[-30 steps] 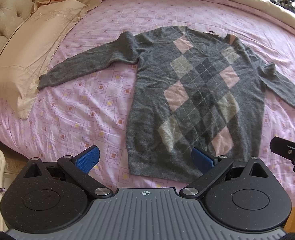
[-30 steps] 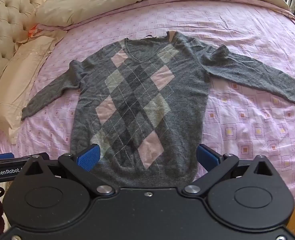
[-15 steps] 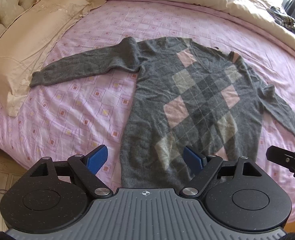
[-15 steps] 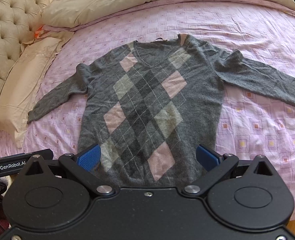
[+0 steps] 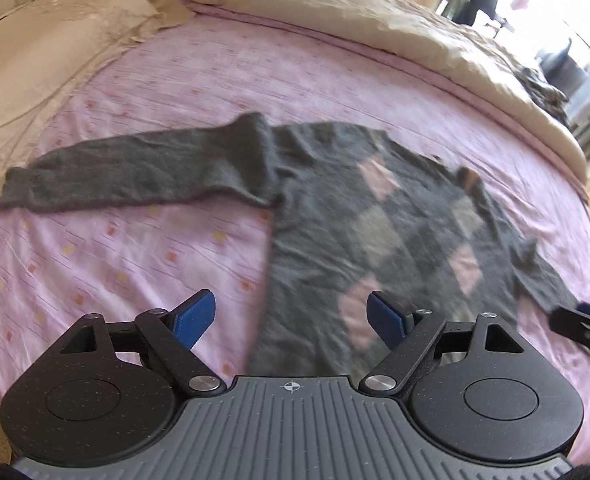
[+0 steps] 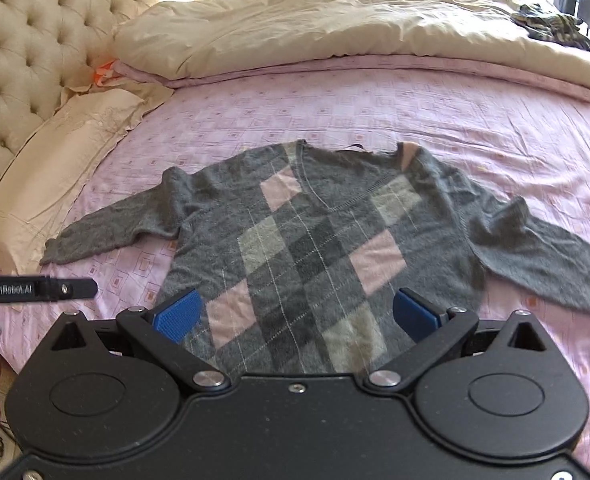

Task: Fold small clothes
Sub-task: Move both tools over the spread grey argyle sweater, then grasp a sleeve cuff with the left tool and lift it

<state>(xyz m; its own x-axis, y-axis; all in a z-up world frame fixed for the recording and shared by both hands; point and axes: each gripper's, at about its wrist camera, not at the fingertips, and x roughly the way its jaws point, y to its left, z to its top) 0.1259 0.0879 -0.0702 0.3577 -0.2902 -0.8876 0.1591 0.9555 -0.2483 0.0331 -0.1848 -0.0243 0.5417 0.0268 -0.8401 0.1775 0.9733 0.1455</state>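
Grey argyle sweater [image 6: 315,240] flat on bed sheet [image 6: 375,108], front up, both sleeves spread sideways, neckline toward beige duvet [image 6: 335,28]. Left sleeve cuff [image 5: 15,192] just beside pillow [image 6: 55,172]. Left gripper [image 5: 291,320]: fingers wide, nothing held, hovering above hem region at sweater's left edge; left wrist view motion-blurred. Right gripper [image 6: 297,314]: fingers wide, empty, above lower front of sweater. Tufted headboard [image 6: 27,60] at left. Dark garment [image 6: 555,28] on duvet, far right.
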